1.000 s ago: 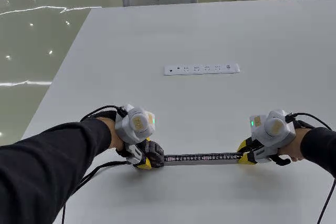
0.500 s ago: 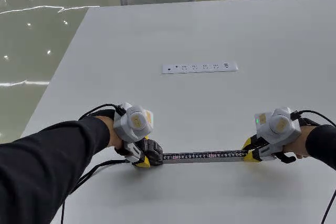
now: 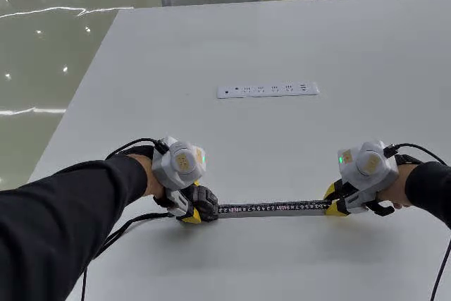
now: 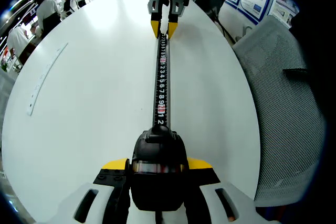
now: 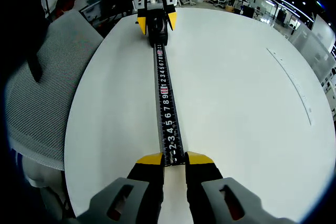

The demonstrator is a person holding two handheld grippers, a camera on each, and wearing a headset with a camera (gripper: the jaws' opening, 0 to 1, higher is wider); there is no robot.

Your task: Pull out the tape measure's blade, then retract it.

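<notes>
**Right gripper [image 3: 332,207] drawn slightly inward, blade [image 3: 271,209] a touch shorter**

Compared with half a second ago, the right gripper is seen slightly nearer the left gripper [image 3: 192,209], and a little less blade is exposed between them.

One white table [image 3: 282,40] is seen, and one mesh-backed chair [image 4: 278,77] stands at its near edge. One white power strip [image 3: 268,90] lies flat on the table, well apart from the work.

Two grippers are held low over the near part of the table, facing each other. One black tape measure case [image 4: 157,177] is clamped by the left gripper, whose jaws are closed against its two sides. One blade is stretched straight from the case to the right gripper, low along the tabletop, with its printed numerals facing up. The blade's end is pinched between the right gripper's yellow-tipped jaws, which are drawn almost together.
</notes>
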